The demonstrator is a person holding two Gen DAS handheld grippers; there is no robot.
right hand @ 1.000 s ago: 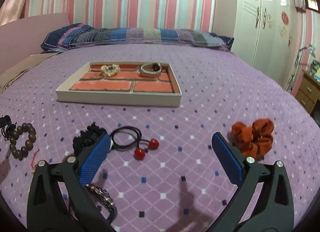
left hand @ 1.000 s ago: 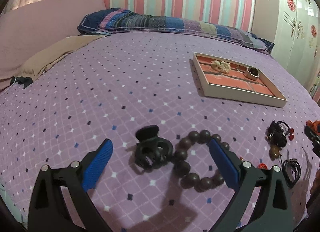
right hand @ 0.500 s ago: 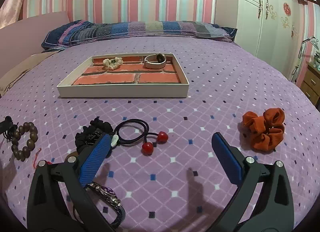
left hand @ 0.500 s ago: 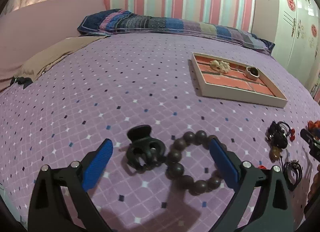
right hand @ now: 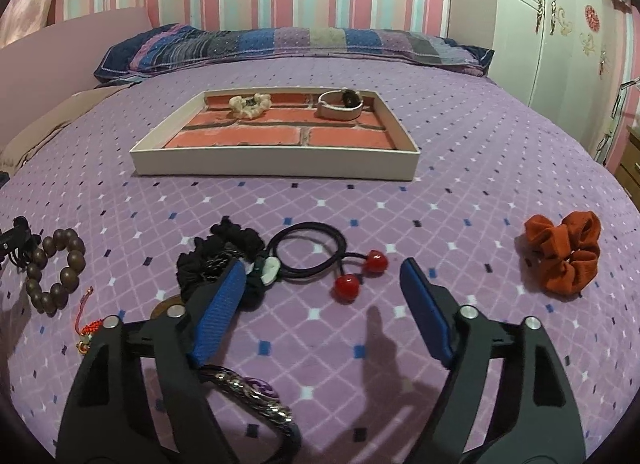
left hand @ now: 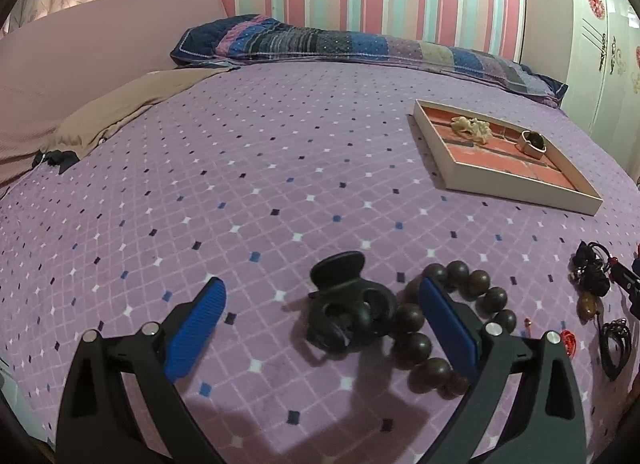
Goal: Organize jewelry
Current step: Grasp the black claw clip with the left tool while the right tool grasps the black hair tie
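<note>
A light, rigid black claw clip (left hand: 348,304) lies between the wide-open, empty left gripper's (left hand: 320,316) fingers, best pinched across its rounded body, beads (left hand: 416,344) touching.

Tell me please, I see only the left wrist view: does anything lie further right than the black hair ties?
Observer: Yes. An orange scrunchie lies alone on the bedspread, apart from the other pieces.
Operator: Does the right gripper hold something?
Observer: No. The right gripper is open and empty.
Operator: Is anything close to it?
Observer: A metal bracelet lies beside its left finger, partly hidden by it.
</note>
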